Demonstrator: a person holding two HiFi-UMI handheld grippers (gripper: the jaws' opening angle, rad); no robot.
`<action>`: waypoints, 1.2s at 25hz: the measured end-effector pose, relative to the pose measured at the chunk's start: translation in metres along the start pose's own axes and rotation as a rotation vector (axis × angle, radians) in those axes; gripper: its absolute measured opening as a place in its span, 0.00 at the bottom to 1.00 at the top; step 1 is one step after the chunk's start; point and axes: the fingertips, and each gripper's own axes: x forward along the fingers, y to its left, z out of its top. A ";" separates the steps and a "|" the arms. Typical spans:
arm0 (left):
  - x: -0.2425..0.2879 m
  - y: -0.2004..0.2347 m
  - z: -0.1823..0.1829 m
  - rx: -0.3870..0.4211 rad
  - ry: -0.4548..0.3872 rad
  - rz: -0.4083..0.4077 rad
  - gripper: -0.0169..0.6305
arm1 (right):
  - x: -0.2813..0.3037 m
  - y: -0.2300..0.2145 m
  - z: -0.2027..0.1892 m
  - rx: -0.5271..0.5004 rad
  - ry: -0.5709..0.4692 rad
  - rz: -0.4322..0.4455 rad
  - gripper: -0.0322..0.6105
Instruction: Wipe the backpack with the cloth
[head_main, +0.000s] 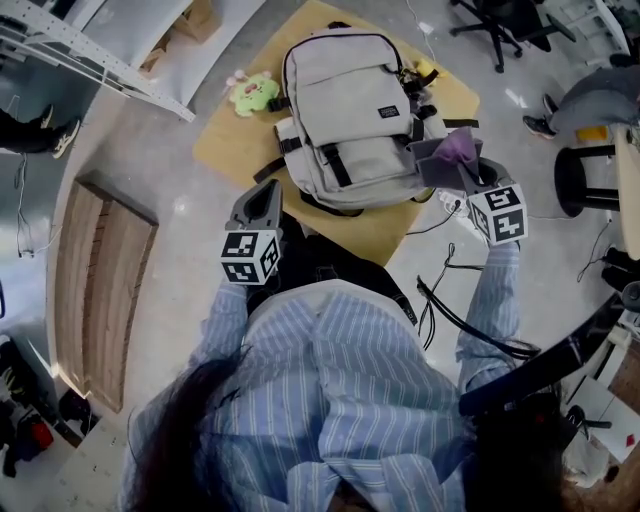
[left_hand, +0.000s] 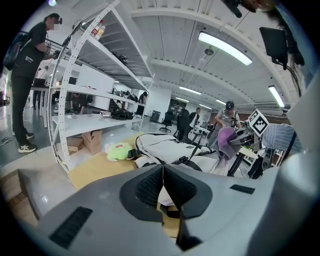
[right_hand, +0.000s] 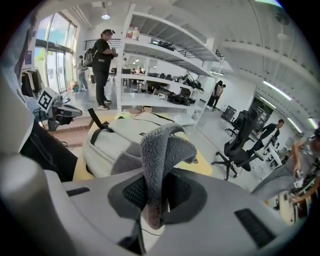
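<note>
A light grey backpack lies flat on a small tan table, front pockets up. My right gripper hovers at the pack's right side and is shut on a grey-purple cloth. In the right gripper view the cloth stands folded up out of the jaws, with the backpack beyond it. My left gripper is shut and holds nothing, just off the pack's near-left corner. In the left gripper view its pads meet, and the backpack and cloth lie ahead.
A green plush toy lies on the table left of the pack. A white shelf rack stands at the far left and a wooden panel lies on the floor. Cables trail at the right, near office chairs. People stand about.
</note>
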 end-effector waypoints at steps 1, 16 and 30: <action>0.000 0.001 0.001 0.002 -0.001 0.001 0.04 | -0.002 -0.005 -0.001 0.002 0.005 -0.010 0.11; -0.001 0.011 0.012 0.012 -0.003 0.006 0.04 | 0.006 0.084 0.168 -0.077 -0.276 0.229 0.11; -0.002 0.040 0.022 -0.015 -0.014 0.042 0.04 | 0.081 0.205 0.167 -0.275 -0.137 0.464 0.11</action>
